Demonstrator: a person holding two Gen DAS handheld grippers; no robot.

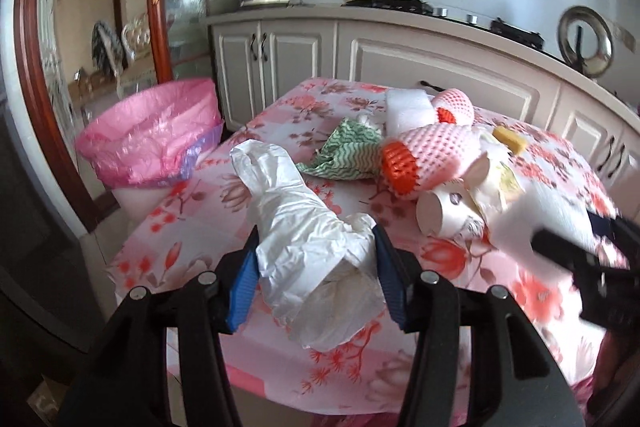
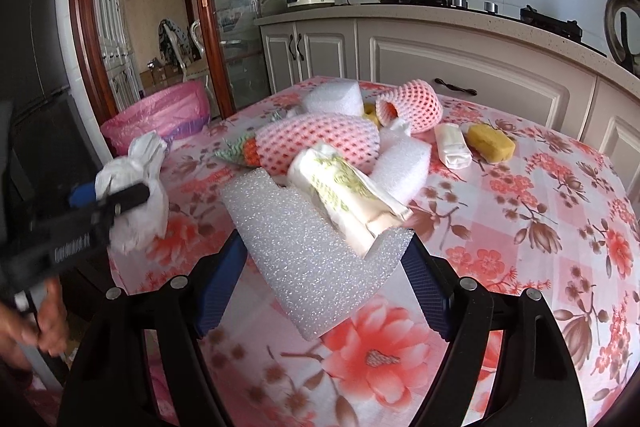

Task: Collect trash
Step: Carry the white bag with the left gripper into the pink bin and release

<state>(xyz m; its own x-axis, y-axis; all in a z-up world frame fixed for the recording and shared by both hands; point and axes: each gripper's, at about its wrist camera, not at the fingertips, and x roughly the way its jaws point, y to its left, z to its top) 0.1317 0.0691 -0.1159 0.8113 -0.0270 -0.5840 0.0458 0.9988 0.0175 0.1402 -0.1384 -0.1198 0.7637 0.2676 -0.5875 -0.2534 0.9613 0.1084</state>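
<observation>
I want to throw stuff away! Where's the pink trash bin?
In the left wrist view, the pink-lined bin stands on the floor off the table's far left corner, beside the wooden door frame.

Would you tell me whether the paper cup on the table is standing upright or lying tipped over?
Tipped over. The paper cup lies on its side on the floral tablecloth, its round end facing the left wrist camera, beside the foam fruit net.

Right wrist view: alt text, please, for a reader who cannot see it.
The right hand-held gripper clamps a white notched foam block above a pink floral tablecloth strewn with pink foam fruit nets, a yellow sponge and paper wrappers. At left, the left hand-held gripper holds a crumpled white plastic bag near a pink-lined bin.
</observation>
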